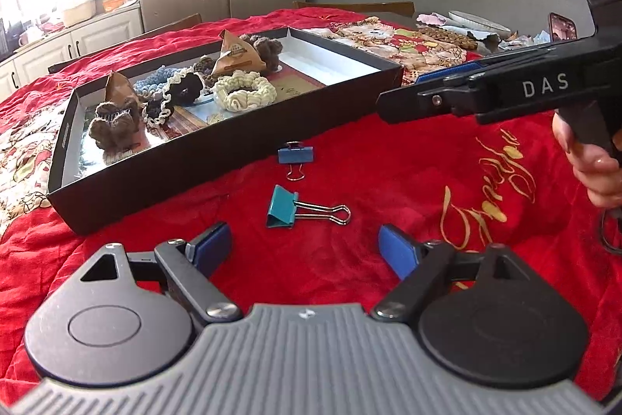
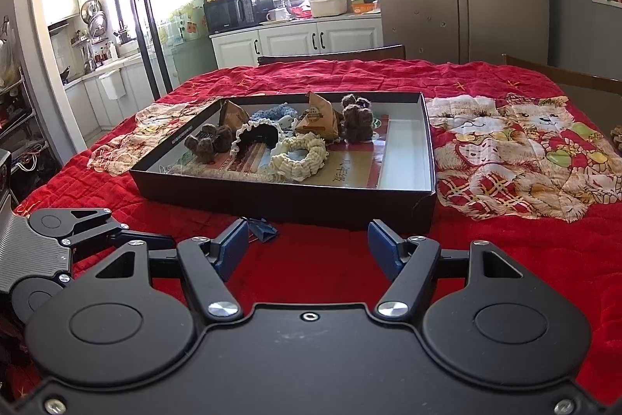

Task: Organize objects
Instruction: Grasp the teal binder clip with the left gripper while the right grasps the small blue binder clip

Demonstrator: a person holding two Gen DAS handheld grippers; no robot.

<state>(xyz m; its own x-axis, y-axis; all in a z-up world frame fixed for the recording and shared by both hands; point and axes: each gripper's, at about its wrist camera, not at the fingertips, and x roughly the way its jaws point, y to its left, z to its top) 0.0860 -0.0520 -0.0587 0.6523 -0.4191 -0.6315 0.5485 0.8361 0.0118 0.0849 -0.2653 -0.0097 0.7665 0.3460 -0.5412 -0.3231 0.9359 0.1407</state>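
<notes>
A teal binder clip point(image 1: 282, 208) lies on the red cloth just ahead of my open left gripper point(image 1: 305, 247). A blue binder clip point(image 1: 294, 155) lies beyond it, by the near wall of the black box point(image 1: 233, 158). The box holds a cream scrunchie point(image 1: 244, 90), a black-and-white scrunchie point(image 1: 182, 86), brown knitted clips point(image 1: 114, 127) and brown paper packets point(image 1: 235, 55). My right gripper point(image 2: 309, 249) is open and empty, above the cloth before the box point(image 2: 287, 199). A blue clip point(image 2: 262, 229) shows by its left finger. The right gripper also shows in the left wrist view point(image 1: 427, 84).
A red quilted cloth point(image 1: 388, 174) with gold lettering covers the table. A bear-print patch point(image 2: 517, 150) lies right of the box. Wooden chair backs point(image 2: 330, 54) stand behind the table. Plates and a phone point(image 1: 561, 26) sit at the far right corner.
</notes>
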